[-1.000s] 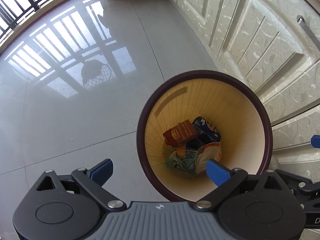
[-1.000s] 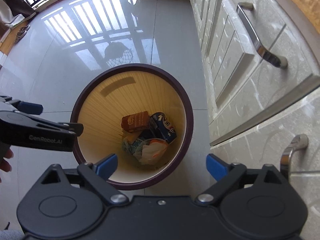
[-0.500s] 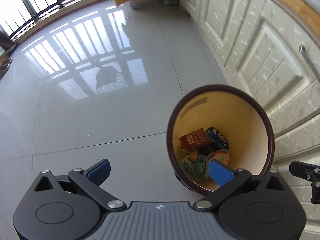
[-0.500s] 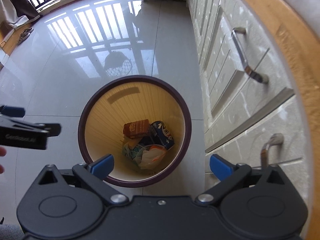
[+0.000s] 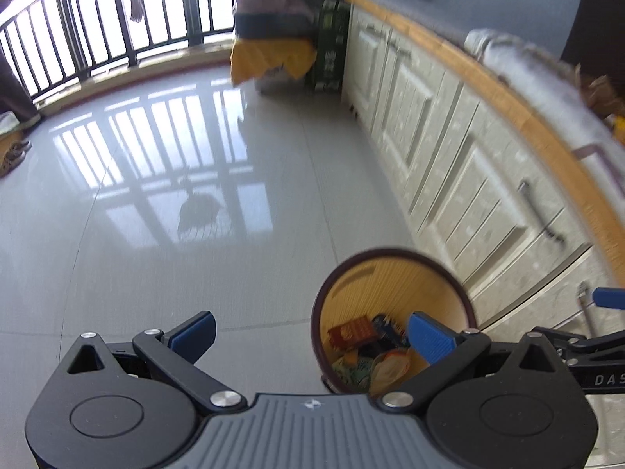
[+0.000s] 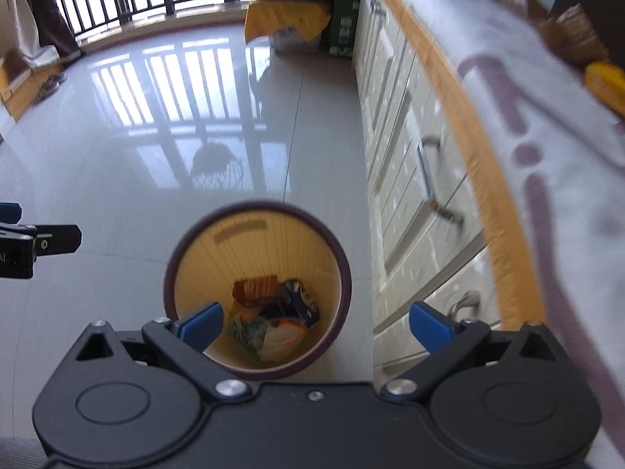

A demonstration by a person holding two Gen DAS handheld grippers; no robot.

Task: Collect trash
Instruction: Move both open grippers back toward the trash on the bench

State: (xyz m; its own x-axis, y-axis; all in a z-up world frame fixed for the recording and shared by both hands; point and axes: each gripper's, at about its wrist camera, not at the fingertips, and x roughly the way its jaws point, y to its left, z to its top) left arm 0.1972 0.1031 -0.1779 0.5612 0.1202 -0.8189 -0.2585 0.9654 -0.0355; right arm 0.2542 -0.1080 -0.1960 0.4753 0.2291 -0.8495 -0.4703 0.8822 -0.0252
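A round bin with a dark rim and tan inside (image 5: 390, 273) (image 6: 258, 242) stands on the tiled floor beside the cabinets. It holds several pieces of trash: a red packet (image 5: 351, 330) (image 6: 256, 288), a blue carton (image 6: 302, 303) and crumpled wrappers (image 6: 273, 334). My left gripper (image 5: 310, 334) is open and empty, high above the bin's left side. My right gripper (image 6: 314, 326) is open and empty, high above the bin's right edge. Brown and yellow items (image 6: 586, 51) lie on the counter at the far right.
White cabinets with metal handles (image 6: 425, 172) and a wood-edged counter (image 5: 508, 93) under a white cloth (image 6: 527, 125) run along the right. A yellow-draped box (image 5: 269, 58) and a green crate (image 5: 332, 54) stand far back by the balcony railing (image 5: 97, 31). Shoes (image 5: 13, 152) lie far left.
Both grippers have risen and tilted up. The bin looks smaller and lower in both views, and the counter top and balcony railing have come into sight. Both stay open and empty.
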